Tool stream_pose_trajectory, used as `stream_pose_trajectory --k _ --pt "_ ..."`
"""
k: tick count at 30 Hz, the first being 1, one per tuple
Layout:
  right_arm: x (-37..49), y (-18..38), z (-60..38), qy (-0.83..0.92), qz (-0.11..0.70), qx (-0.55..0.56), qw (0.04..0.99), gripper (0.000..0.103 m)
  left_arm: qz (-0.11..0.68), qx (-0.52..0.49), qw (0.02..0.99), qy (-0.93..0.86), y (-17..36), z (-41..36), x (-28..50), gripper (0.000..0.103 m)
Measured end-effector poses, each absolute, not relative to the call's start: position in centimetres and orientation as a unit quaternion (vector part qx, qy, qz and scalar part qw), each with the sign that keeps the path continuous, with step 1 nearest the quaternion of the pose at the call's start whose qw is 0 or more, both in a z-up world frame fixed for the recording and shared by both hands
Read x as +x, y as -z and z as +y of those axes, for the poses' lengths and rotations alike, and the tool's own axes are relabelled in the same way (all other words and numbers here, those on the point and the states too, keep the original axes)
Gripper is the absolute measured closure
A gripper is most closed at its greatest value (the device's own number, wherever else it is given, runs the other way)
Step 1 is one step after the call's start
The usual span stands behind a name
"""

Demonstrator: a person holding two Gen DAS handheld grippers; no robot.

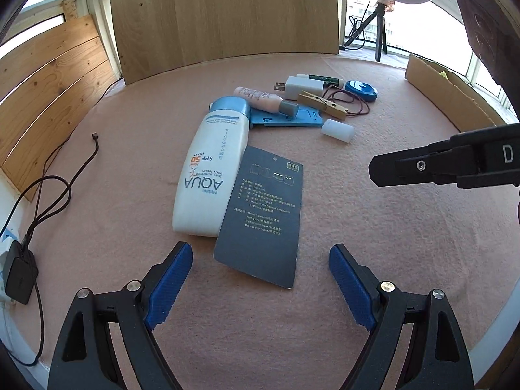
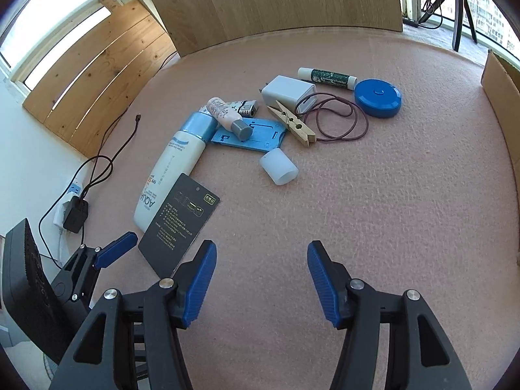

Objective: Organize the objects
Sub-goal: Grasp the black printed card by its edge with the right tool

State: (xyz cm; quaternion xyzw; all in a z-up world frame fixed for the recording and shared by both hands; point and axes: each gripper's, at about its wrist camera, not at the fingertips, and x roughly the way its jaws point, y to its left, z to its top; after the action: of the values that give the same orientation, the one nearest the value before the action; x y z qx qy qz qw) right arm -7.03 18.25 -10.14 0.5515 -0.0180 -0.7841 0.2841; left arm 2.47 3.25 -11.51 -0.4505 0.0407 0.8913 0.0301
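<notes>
Pink felt cloth (image 2: 373, 227) covers my work surface, with pale wooden boards (image 1: 224, 13) standing behind it and bright windows beyond. By my reckoning the tidying has hardly begun: everything lies in one loose heap, and the open cardboard box (image 1: 445, 94), far to the right of the heap, holds nothing I can make out from here.

My landmark is the big white sunscreen bottle with a light-blue cap (image 1: 208, 169), lying flat. A dark grey printed card (image 1: 261, 214) overlaps its right side near the base. Just beyond the cap lies a blue plastic holder plate (image 2: 248, 135), and a small pink bottle with a grey cap (image 2: 227, 117) rests across it. Right of the plate sit a white translucent cylinder cap (image 2: 279, 170), a wooden clothespin (image 2: 292, 123), a white charger plug (image 2: 287, 94), a brown elastic loop (image 2: 338, 120), a green-and-white stick tube (image 2: 326, 77) and a round blue disc (image 2: 378, 97). Behind the pink bottle a small patterned lighter (image 2: 245, 107) peeks out.

My left claw (image 1: 260, 279) is spread wide and empty, hanging just short of the card's near edge. My right claw (image 2: 261, 279) is also parted, holding nothing, over bare felt right of the card
</notes>
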Motion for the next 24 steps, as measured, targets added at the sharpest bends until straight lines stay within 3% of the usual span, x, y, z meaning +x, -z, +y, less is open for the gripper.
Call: stream_pose_trajectory --k 17,24 --pt "-7.7 10.6 19.1 0.767 -0.046 0.577 0.276 0.047 0.046 -0.462 0.095 -0.881 11.7 5.4 1.5 0.021" --pt "-7.8 10.8 15.6 0.762 0.013 0.578 0.291 0.047 0.023 -0.46 0.068 -0.885 11.8 1.9 1.0 0.015"
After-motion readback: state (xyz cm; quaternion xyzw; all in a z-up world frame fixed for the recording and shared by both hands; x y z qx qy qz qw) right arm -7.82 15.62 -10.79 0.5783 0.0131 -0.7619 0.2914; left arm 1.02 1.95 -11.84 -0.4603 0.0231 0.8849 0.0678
